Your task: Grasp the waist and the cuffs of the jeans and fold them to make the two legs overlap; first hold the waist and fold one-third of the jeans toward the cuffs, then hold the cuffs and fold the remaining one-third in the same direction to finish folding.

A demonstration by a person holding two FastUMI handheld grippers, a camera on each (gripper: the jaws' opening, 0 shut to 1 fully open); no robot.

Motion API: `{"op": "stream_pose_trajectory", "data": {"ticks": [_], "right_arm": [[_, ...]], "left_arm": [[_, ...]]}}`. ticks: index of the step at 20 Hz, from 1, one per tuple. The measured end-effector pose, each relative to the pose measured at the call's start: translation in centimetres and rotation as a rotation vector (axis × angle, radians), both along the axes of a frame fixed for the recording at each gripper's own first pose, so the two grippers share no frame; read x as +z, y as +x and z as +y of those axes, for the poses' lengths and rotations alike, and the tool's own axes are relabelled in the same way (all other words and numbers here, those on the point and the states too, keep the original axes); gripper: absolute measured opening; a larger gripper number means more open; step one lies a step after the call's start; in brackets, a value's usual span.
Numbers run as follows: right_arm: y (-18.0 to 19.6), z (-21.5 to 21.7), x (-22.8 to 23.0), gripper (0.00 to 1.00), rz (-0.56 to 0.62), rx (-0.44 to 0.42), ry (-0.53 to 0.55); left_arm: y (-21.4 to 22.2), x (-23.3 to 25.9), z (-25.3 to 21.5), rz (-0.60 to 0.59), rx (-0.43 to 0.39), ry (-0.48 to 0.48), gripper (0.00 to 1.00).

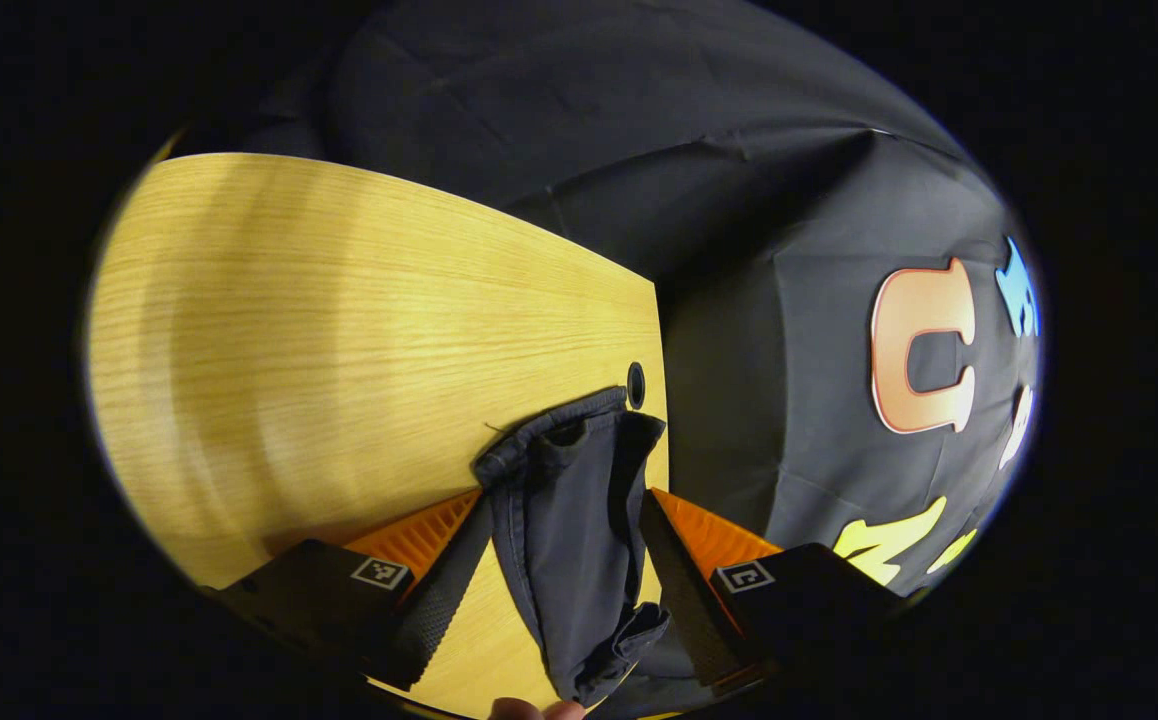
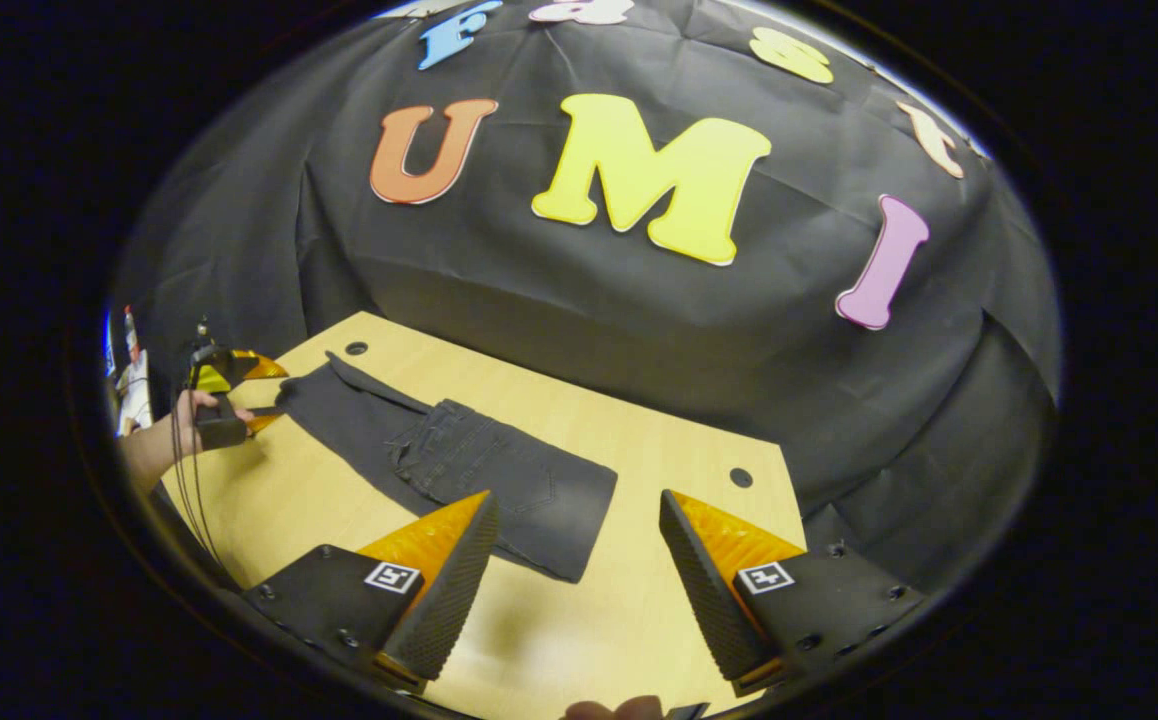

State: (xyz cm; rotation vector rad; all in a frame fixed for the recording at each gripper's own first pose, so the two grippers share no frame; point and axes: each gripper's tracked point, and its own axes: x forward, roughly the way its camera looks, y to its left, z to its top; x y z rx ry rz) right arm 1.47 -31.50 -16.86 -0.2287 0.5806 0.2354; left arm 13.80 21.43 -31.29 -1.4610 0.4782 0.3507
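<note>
- While the jeans lie partly folded on the table, the left gripper has their cuffs between its 2 fingers; whether they press is unclear.
- Right gripper hangs spread wide, empty, above the table, near the folded end.

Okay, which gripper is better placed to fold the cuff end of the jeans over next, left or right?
Left. The left gripper already has the jeans cuff fabric between its fingers, at the far end of the table. The right gripper is open and hovers empty near the folded waist end.
</note>
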Motion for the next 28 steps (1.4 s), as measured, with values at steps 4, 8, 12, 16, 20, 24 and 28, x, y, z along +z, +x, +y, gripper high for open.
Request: {"op": "stream_pose_trajectory", "data": {"ticks": [4,8,12,16,20,24,28], "right_arm": [[-0.3,0.1,0.8,0.99,-0.054,0.014,-0.030],[-0.8,-0.3,1.1,0.99,-0.053,-0.017,0.001],[-1.5,-2.2,1.4,0.99,-0.051,-0.094,0.037],[-2.7,-4.0,0.9,0.99,-0.024,-0.170,0.091],[-3.9,-5.8,1.0,0.99,-0.019,-0.234,0.141],[-4.5,-6.7,1.7,0.99,-0.044,-0.248,0.157],[-6.3,-7.2,2.1,0.99,-0.075,-0.237,0.156]], "left_arm": [[1.4,0.0,0.0,-0.016,0.009,-0.004,0.96],[2.4,-1.7,-0.1,0.026,0.002,0.028,0.86],[2.7,-2.4,-0.2,0.056,-0.022,0.055,0.62],[2.7,-2.2,-0.4,0.072,-0.048,0.078,0.20],[3.3,1.7,-1.1,0.013,-0.117,0.196,0.13],[3.9,6.8,-3.5,-0.075,-0.241,0.397,0.12],[4.8,12.6,-7.6,-0.185,-0.361,0.569,0.12]]}}
